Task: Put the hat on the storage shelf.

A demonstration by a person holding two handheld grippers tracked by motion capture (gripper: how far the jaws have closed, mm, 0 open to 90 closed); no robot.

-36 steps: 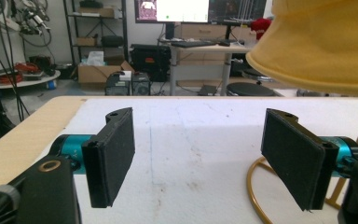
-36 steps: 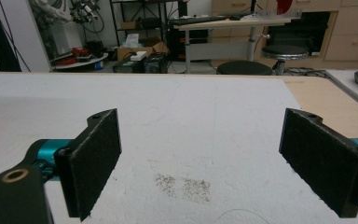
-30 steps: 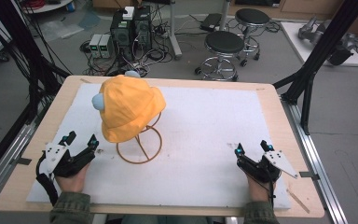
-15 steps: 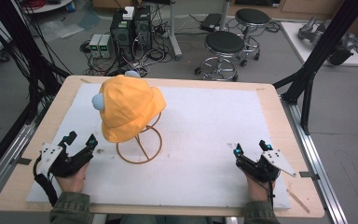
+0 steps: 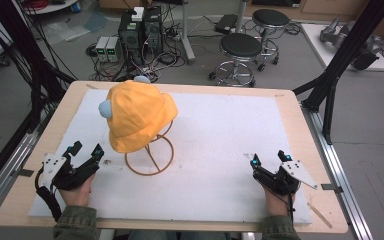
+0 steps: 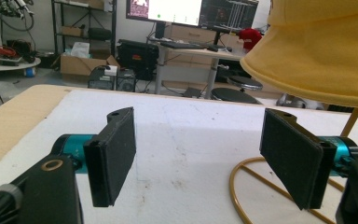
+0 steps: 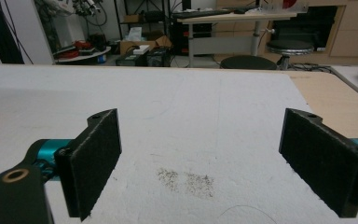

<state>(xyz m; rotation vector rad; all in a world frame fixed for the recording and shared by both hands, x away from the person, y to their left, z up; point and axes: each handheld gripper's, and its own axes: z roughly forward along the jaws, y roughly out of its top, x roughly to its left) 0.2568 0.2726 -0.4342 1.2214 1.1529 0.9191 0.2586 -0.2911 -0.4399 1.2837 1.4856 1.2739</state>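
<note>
Hat sat on wire stand, eleven o'clock on my table. Left gripper and right gripper gaped wide, empty.

Ahead of the right gripper, whose jaws are standing wide apart, bare white table mat is stretching away to the far edge with nothing blocking. Ahead and to the right of the left gripper, also spread wide, a gold wire stand is sitting near its right jaw, and the yellow hat on it is overhanging that side. Between the two grippers the mat is lying open.
</note>
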